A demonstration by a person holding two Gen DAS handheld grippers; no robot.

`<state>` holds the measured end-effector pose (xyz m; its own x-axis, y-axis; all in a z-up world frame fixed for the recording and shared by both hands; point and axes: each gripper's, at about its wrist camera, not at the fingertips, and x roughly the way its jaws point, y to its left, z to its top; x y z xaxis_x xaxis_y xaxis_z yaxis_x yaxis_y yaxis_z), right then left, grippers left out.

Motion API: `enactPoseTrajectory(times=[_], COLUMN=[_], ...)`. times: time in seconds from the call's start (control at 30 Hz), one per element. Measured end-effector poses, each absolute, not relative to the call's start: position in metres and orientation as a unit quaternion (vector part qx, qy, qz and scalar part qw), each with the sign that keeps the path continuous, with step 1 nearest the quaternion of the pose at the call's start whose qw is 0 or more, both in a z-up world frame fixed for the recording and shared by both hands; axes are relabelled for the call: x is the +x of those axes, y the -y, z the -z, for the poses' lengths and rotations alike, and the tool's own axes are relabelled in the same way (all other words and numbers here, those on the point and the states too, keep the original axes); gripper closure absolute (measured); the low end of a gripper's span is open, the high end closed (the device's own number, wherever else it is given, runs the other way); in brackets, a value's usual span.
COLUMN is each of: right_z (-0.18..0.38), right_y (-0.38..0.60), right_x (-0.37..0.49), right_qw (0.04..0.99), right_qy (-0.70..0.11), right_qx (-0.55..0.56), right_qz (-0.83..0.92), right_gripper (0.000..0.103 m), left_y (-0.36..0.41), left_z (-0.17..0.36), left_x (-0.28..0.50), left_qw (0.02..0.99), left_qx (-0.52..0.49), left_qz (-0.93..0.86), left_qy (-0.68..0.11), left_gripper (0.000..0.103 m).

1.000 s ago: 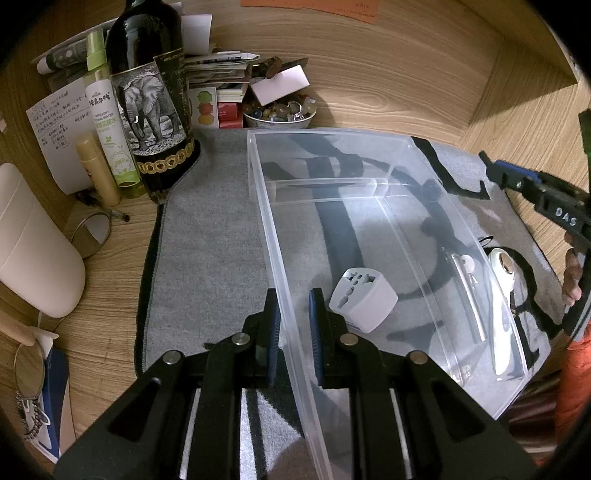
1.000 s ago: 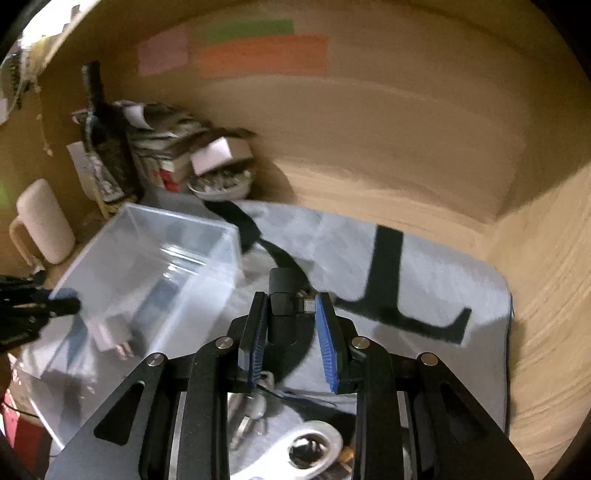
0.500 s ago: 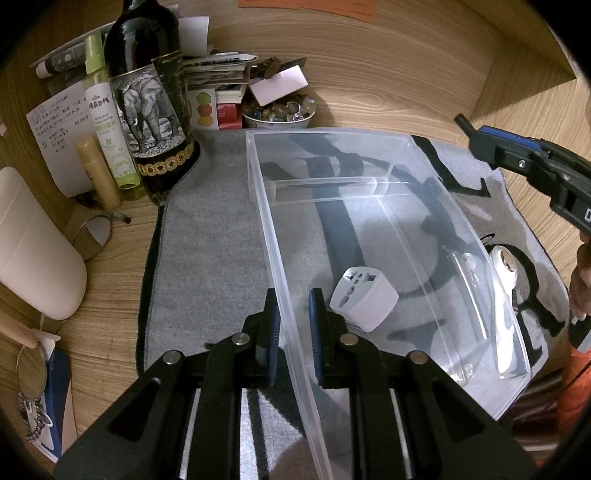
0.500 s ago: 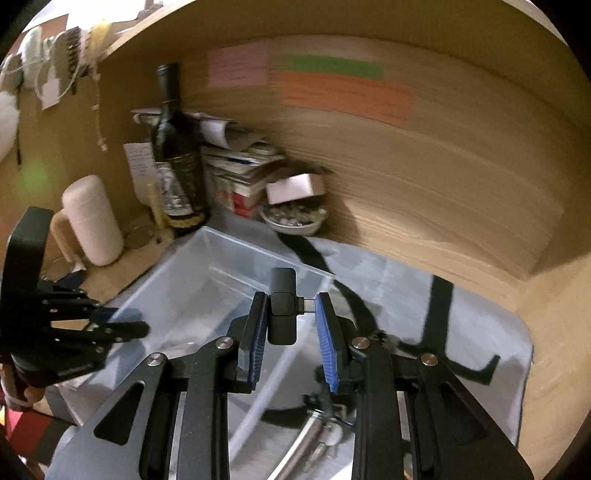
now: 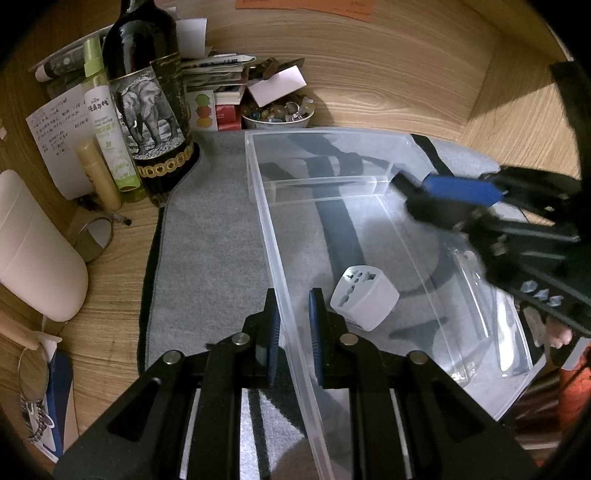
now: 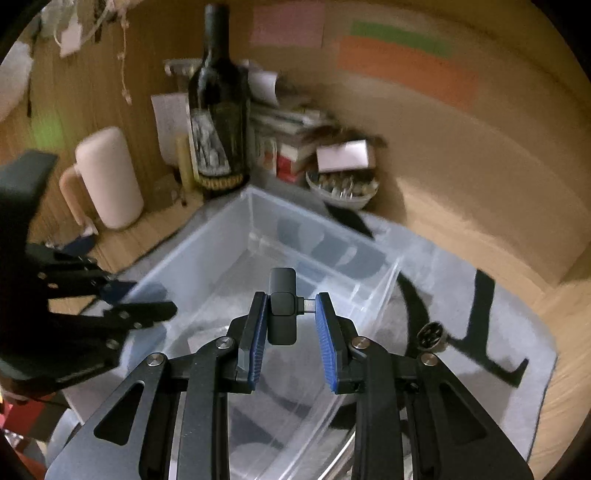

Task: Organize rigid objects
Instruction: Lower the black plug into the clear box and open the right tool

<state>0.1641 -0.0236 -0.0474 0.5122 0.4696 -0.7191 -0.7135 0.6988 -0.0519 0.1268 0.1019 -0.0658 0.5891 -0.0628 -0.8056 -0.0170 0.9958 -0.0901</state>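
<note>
Cream plastic marked the far left, where one rounded jug (image 5: 35,254) was seen on the wooden desk (image 5: 110,280). Beside it one pale tube (image 5: 98,175), one green-capped spray bottle (image 5: 107,125) and one dark wine bottle (image 5: 147,92) with an elephant label were ranged upright, with one bowl of small stones (image 5: 277,112) set further along against the back wall.

One clear plastic bin (image 5: 436,229) was laid on a grey felt mat (image 5: 210,240) with black markings. Its near left wall was clamped between the pads of the left gripper (image 5: 293,325), one finger outside and one inside. One white travel adapter (image 5: 364,301) was seen lying inside the bin, just beside that gripper.

To the right, the right gripper (image 6: 291,323) was held above the bin's open top. One small black dongle (image 6: 282,306) was pinched between its blue pads, its metal plug turned toward the right pad. One round metal fitting (image 6: 432,334) was seen on the mat outside the bin's right wall.

Wood-grain panels enclosed the desk, and three coloured paper notes were stuck on the back wall: one pink (image 6: 288,24), one green (image 6: 400,38), one orange (image 6: 406,72).
</note>
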Motion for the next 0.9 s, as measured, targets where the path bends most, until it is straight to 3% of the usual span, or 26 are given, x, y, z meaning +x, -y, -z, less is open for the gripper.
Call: enactPoseTrajectory(times=[0.53, 0.7, 0.83, 0.9], right_z=[0.071, 0.065, 0.053, 0.045], right_y=[0.013, 0.015, 0.022, 0.027], right_x=[0.175, 0.169, 0.164, 0.162], right_qw=[0.833, 0.84, 0.846, 0.85], right_qy=[-0.385, -0.369, -0.355, -0.346], right_qx=[-0.196, -0.198, -0.19, -0.182], right_qz=[-0.345, -0.346, -0.349, -0.352], right_gripper=[0.078, 0.062, 0.056, 0.048], left_y=[-0.099, -0.097, -0.096, -0.096], left_z=[0.066, 0.066, 0.066, 0.066], left_x=[0.126, 0.126, 0.125, 0.125], left_qw=[0.891, 0.891, 0.891, 0.891], left_qx=[-0.041, -0.04, -0.04, -0.041], left_qz=[0.011, 0.01, 0.01, 0.01], left_qy=[-0.452, -0.453, -0.453, -0.453], left_gripper=[0.088, 0.088, 0.088, 0.088])
